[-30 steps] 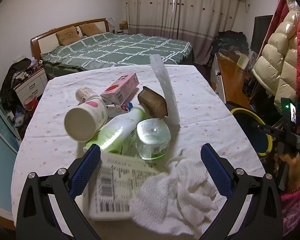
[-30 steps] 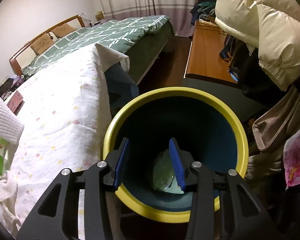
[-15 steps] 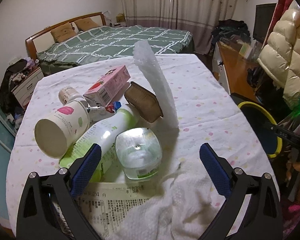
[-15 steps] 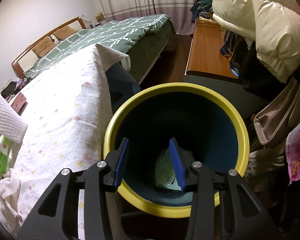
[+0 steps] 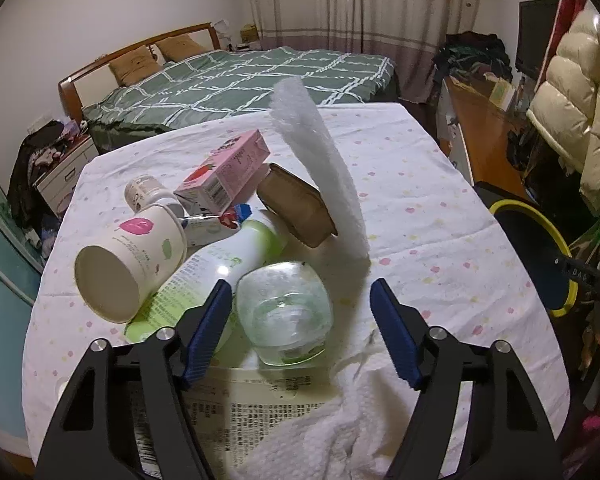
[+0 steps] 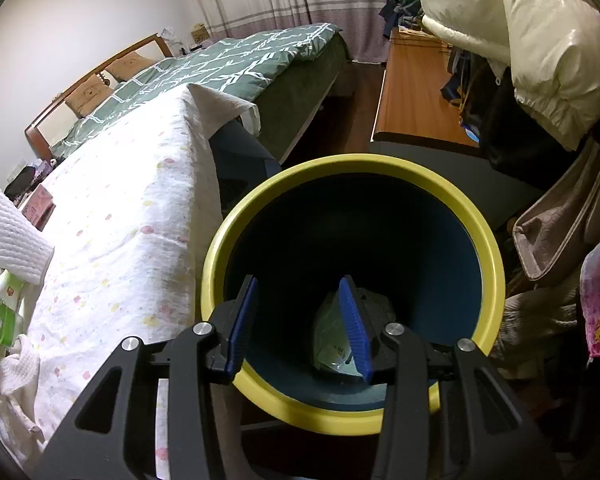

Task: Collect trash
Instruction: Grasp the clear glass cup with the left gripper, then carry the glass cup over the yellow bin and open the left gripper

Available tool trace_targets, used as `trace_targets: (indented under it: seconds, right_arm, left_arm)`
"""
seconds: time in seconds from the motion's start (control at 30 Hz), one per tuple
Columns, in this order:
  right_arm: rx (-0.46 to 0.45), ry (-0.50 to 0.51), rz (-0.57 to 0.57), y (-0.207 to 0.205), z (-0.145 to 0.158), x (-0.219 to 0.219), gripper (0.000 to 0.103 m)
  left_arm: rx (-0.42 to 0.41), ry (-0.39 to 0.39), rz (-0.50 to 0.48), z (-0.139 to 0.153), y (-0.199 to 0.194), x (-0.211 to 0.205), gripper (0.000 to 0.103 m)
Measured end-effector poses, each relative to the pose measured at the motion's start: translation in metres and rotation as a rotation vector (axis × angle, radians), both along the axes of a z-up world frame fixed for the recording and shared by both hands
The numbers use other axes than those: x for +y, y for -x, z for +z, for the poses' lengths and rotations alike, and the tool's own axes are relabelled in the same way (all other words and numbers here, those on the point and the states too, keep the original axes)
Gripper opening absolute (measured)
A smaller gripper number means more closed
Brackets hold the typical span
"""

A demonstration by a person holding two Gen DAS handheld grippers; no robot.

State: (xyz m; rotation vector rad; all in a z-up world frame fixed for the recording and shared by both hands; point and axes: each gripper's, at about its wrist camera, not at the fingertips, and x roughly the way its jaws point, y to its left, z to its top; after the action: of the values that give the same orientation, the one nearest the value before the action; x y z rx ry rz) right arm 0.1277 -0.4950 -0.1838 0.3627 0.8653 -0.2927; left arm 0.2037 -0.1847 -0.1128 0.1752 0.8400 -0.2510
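Observation:
On the table with the dotted white cloth (image 5: 420, 208) lies a pile of trash: a clear plastic cup (image 5: 284, 312) on its side, a paper cup (image 5: 128, 264), a green-and-white bottle (image 5: 220, 264), a pink carton (image 5: 224, 172), a brown tray (image 5: 300, 208) and an upright white foam strip (image 5: 320, 160). My left gripper (image 5: 300, 320) straddles the clear cup. Its jaws are closing, and the pads are still apart from the cup. My right gripper (image 6: 298, 324) hangs partly open and empty over the yellow-rimmed dark bin (image 6: 488, 240). A green-white wrapper (image 6: 332, 344) lies at the bin's bottom.
A crumpled white towel (image 5: 340, 420) and a printed sheet (image 5: 256, 400) lie under my left gripper. The bin (image 5: 540, 256) stands off the table's right edge. Beyond are a green bed (image 5: 240, 80), a wooden desk (image 6: 416, 92) and puffy jackets (image 6: 540, 40).
My left gripper has moved forward and down over the pile, and its jaws have narrowed around the clear cup. The right gripper has stayed over the bin.

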Motion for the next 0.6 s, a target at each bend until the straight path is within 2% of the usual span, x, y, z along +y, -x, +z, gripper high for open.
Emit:
trace_targets:
  seconds: [0.07,0.23,0.4,0.6]
  right_arm:
    - [-0.001,-0.002,0.001,0.001,0.000,0.000,0.041]
    - [0.000,-0.004,-0.001,0.002,-0.003,-0.001,0.041]
    - [-0.002,-0.009,-0.004,0.005,-0.004,-0.003,0.041]
    - [-0.027,-0.010,-0.004,0.012,0.003,-0.003,0.041]
  left_arm:
    - [0.007,-0.022,0.001,-0.005,-0.004,-0.004,0.067]
    - [0.004,-0.045,0.011,-0.010,-0.011,-0.004,0.049]
    - [0.015,-0.005,-0.014,-0.004,-0.010,-0.001,0.049]
    - [-0.042,0.038,-0.061,0.028,0.005,-0.008,0.049]
